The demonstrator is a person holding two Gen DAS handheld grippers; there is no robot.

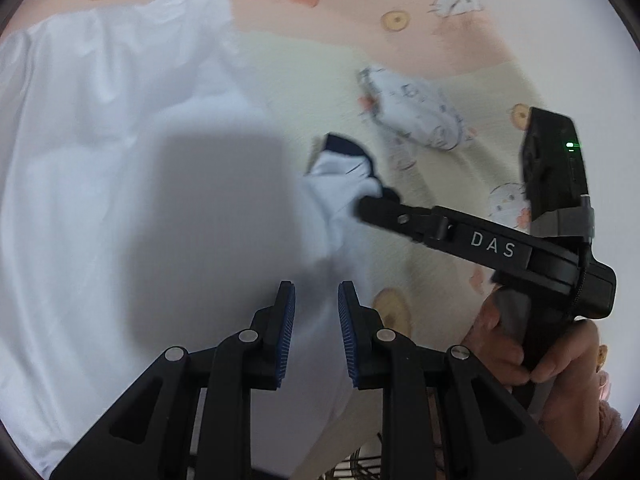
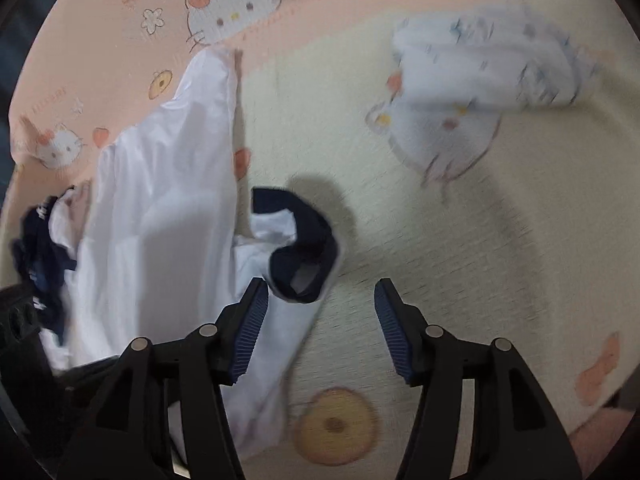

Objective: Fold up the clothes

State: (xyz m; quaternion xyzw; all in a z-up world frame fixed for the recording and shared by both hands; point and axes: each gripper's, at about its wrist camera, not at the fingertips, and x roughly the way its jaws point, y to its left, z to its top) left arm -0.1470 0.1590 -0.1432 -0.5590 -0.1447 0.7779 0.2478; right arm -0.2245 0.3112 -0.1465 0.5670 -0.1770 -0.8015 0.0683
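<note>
A white shirt [image 1: 100,160] with navy trim lies spread on a Hello Kitty bedsheet [image 1: 340,60]. Its navy-cuffed sleeve [image 1: 352,164] lies at the shirt's right side. My left gripper [image 1: 316,332] hovers over the shirt's edge with a narrow gap between its blue pads and nothing gripped. My right gripper [image 2: 320,332] is wide open and empty. The sleeve cuff [image 2: 300,240] sits just ahead of its left finger [image 2: 252,328]. In the left wrist view the right gripper [image 1: 368,204] points its tips at the sleeve. The shirt's navy collar [image 2: 40,248] shows at the far left.
A small folded white printed garment [image 2: 480,68] lies farther back on the sheet; it also shows in the left wrist view [image 1: 416,108]. The sheet is pink at the back and pale yellow in front. A hand [image 1: 532,348] holds the right gripper's handle.
</note>
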